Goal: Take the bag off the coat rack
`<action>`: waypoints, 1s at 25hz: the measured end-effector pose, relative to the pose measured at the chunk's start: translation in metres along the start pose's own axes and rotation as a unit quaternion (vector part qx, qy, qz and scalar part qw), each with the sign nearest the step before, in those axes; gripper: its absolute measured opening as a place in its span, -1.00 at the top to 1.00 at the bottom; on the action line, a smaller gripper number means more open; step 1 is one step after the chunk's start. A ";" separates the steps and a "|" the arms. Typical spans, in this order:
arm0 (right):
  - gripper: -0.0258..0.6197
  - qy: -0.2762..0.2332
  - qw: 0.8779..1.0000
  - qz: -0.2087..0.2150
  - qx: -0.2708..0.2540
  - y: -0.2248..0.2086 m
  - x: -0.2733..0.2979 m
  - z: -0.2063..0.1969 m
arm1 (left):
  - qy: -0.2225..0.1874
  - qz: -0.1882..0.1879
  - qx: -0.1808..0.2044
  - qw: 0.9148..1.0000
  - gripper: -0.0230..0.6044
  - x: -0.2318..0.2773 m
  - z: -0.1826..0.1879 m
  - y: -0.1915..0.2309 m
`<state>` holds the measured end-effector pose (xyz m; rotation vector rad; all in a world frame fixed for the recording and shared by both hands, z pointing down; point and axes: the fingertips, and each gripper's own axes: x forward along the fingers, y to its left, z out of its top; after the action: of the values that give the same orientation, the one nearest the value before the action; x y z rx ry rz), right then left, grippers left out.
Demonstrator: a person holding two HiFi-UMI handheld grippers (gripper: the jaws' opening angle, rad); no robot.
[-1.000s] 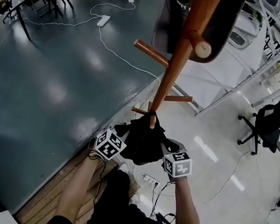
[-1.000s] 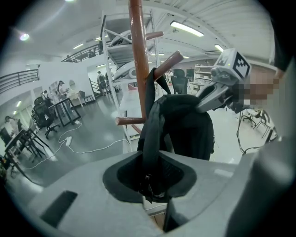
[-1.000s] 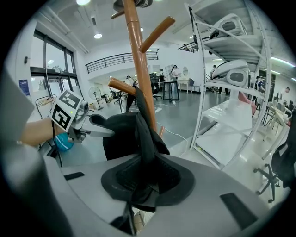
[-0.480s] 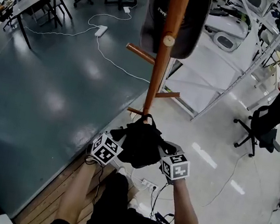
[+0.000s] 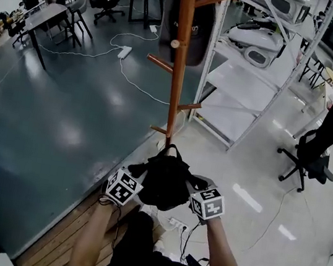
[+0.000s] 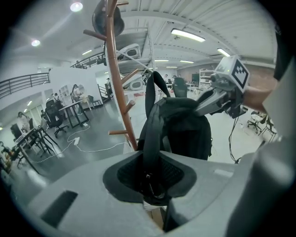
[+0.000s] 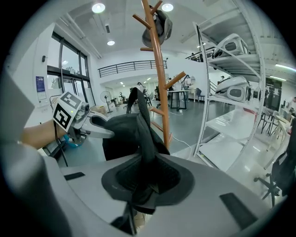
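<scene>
Fingers of the left gripper (image 6: 151, 184) nearly together, clamped on a black strap (image 6: 149, 139) of the bag. Fingers of the right gripper (image 7: 140, 187) pinched the same way on a second strap (image 7: 144, 139) of that bag.

The bag (image 5: 164, 180), a black backpack, is slung between the two sets of fingers. Its body hangs just beyond them, with one gripper gripping in from each side. Its top loop (image 5: 170, 150) stands up past the fingers, toward the rack.

The coat rack (image 5: 176, 74), a wooden pole with angled pegs, is upright just beyond the bag. In the left gripper view the pole sits left of the bag and apart from it. A dark item (image 5: 185, 22) hangs high on the rack, well above the fingers.

White shelving (image 5: 250, 80) beyond the right fingers, right of the pole. Black office chair (image 5: 316, 147) far out to their right. Power strip (image 5: 123, 52) with white cable on the dark floor, well beyond the left fingers
</scene>
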<state>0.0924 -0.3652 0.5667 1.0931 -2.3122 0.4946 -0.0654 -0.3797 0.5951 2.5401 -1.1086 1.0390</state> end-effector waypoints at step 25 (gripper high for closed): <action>0.72 0.021 0.998 0.063 -0.010 0.124 -0.127 -0.109 | -0.005 -0.003 -0.082 0.997 0.68 -0.127 -0.096 -0.166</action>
<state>0.0949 -0.1568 0.5648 0.9232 -2.3527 0.5349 -0.0604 -0.1492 0.5990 2.4216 -1.1376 0.8940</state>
